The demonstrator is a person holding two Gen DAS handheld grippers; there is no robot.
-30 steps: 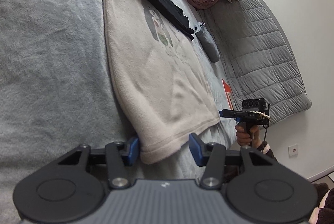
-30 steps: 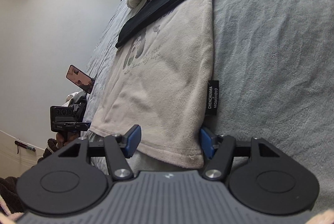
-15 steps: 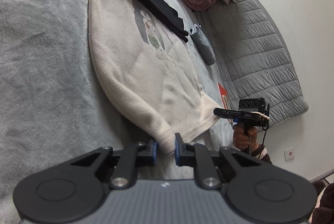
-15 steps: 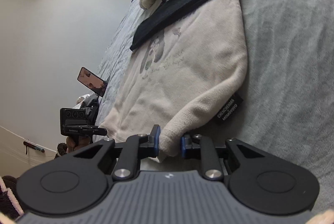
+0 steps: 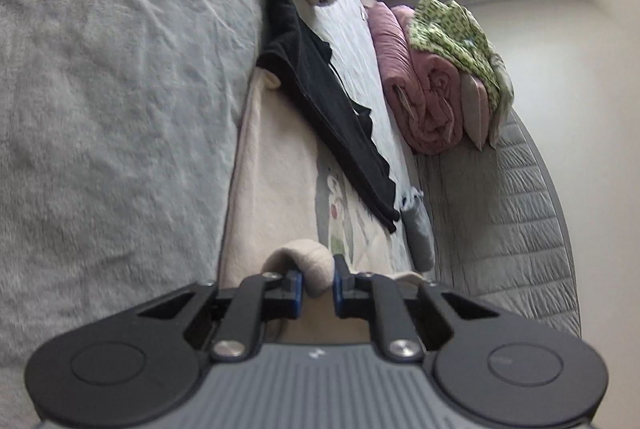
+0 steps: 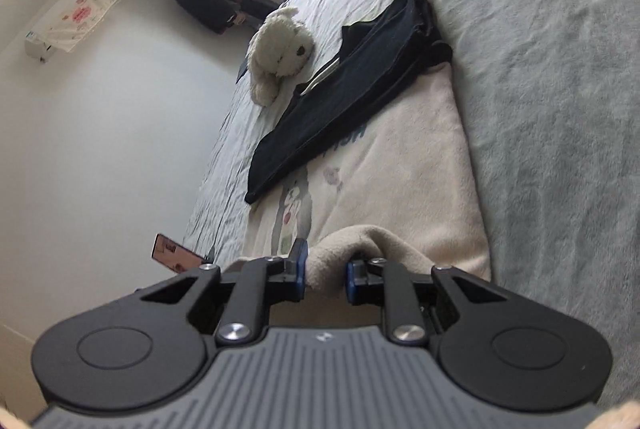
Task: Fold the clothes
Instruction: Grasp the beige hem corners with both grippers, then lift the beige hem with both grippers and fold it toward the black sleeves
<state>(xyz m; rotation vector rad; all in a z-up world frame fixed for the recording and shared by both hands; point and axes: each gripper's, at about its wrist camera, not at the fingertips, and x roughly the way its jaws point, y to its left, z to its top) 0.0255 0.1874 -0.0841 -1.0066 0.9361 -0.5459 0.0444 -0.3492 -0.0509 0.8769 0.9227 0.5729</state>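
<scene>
I keep the left gripper (image 5: 317,287) and the right gripper (image 6: 325,275) each nearly closed on a corner of the cream garment (image 5: 276,197), its body ahead of the jaws, for folding it.

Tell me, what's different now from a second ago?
Both jaws have just closed: the left hand-held gripper and right hand-held gripper each pinched a near corner of the cream fleece garment and carried it forward over itself. The black garment and plush toy stayed put.
</scene>
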